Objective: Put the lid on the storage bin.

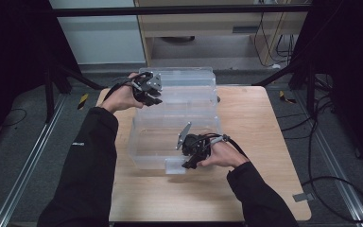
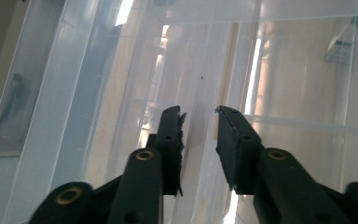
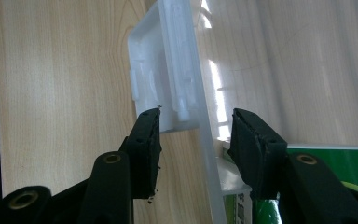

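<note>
A clear plastic box (image 1: 144, 142) stands on the wooden table (image 1: 250, 123), its lid (image 1: 189, 85) swung back behind it. My left gripper (image 1: 153, 98) is at the lid's left end. In the left gripper view its jaws (image 2: 199, 112) stand a narrow gap apart over the clear plastic (image 2: 279, 84), and no pad visibly presses on it. My right gripper (image 1: 189, 163) is at the box's front wall beside the white latch (image 1: 175, 166). In the right gripper view its jaws (image 3: 196, 114) straddle the thin wall (image 3: 208, 154) just below the latch (image 3: 151, 79), both pads clear of it.
Something green and white (image 3: 335, 158) lies beyond the front wall in the right gripper view. Bare wood (image 1: 194, 198) runs along the table's near side. Metal rails and cables (image 1: 321, 156) lie on the floor around the table.
</note>
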`<state>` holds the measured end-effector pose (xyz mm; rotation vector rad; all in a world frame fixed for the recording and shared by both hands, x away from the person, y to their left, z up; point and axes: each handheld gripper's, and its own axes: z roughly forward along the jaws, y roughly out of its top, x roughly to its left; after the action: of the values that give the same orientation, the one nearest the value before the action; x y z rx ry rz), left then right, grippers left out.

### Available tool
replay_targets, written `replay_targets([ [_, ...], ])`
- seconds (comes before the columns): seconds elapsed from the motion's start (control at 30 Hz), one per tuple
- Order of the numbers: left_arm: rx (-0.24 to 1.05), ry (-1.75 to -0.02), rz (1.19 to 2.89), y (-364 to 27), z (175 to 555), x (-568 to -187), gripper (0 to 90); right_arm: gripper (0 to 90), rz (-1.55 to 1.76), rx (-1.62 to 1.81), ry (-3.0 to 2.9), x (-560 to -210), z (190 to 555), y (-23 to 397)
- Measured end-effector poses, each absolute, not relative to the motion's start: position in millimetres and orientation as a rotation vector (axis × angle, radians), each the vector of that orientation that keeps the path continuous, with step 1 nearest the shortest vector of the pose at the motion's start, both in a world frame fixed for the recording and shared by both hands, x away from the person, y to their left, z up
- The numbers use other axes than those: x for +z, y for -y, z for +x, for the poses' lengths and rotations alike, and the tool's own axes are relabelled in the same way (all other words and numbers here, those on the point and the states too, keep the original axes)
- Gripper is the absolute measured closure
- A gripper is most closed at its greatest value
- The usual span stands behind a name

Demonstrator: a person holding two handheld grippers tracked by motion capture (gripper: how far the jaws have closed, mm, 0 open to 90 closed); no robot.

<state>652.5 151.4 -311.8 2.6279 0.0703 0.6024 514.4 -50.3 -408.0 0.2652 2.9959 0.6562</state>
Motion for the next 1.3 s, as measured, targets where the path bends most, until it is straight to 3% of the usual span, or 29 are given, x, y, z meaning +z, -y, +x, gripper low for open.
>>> replay_targets([
  [0.57,0.582,-0.020,2.662,-148,649,-306,85.2,53.7,0.269,0.644,-3.000,-408,515,49],
  [1.3,0.503,0.034,2.672,-149,608,-291,89.2,54.0,0.273,0.638,-2.994,-408,515,49],
])
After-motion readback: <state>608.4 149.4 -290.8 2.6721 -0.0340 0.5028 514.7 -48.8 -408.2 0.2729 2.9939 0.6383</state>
